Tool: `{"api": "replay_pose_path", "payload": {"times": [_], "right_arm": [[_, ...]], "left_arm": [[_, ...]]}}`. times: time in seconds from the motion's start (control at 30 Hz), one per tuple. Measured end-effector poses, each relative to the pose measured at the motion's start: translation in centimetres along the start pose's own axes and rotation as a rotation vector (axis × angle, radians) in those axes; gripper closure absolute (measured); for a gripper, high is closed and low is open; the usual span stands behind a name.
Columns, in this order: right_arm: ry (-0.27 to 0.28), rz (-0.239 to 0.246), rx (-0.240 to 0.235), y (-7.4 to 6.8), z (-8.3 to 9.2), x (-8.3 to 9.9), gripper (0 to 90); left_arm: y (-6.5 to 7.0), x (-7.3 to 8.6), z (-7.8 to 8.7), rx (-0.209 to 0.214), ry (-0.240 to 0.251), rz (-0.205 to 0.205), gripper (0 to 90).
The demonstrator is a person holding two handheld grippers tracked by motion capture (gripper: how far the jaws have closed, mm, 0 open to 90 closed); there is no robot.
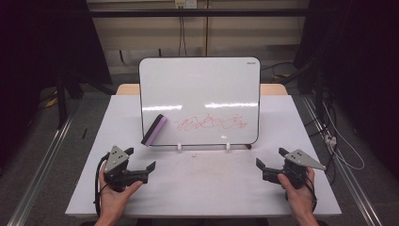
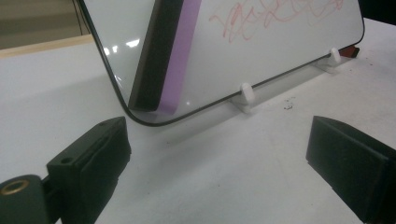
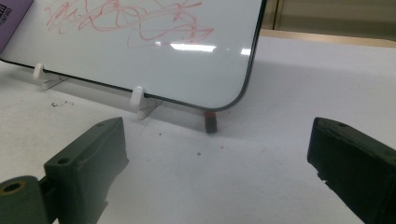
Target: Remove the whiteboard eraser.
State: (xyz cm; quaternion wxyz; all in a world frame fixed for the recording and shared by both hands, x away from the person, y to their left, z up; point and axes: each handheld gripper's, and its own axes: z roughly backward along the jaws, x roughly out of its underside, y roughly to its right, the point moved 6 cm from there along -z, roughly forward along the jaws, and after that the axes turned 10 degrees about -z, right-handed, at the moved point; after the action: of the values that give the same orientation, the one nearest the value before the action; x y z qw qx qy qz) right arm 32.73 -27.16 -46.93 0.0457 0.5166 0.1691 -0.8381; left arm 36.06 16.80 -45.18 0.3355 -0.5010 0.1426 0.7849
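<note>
Whiteboard [image 1: 200, 89] stands propped near the back of the white surface [image 1: 207, 188], leaning on two small white clips, with a red scribble [image 1: 210, 123] across its lower half and a purple-and-black eraser [image 1: 154, 130] stuck at its lower left corner. We hold both tongs low and well short of it, the left tongs [image 1: 141, 160] and the right tongs [image 1: 270, 159] each spread wide with nothing between the jaws. As we judge it, the step in hand is taking the eraser, so we should bring the left tongs straight in, pinch the eraser across its narrow sides, and lift it off gently so the board does not tip. Meanwhile the right tongs could steady the board's right edge.
</note>
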Motion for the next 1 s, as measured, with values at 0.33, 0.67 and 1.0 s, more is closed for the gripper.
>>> {"api": "replay_pose_path", "payload": {"times": [0.33, 0.67, 1.0], "right_arm": [[-0.003, -0.005, 0.000, 0.1, 0.0, 0.0, 4.9], [-0.013, -0.012, -0.002, 0.1, -0.3, 0.0, 5.0], [-0.011, -0.018, 0.001, 0.2, -0.3, 0.0, 5.0]], "left_arm": [[0.0, -0.2, -0.3, -0.003, -0.020, -0.017, 6.1], [-0.2, -0.6, -1.1, -0.007, -0.045, -0.034, 9.0], [-0.8, -2.6, -1.6, -0.004, -0.045, -0.068, 6.3]]}}
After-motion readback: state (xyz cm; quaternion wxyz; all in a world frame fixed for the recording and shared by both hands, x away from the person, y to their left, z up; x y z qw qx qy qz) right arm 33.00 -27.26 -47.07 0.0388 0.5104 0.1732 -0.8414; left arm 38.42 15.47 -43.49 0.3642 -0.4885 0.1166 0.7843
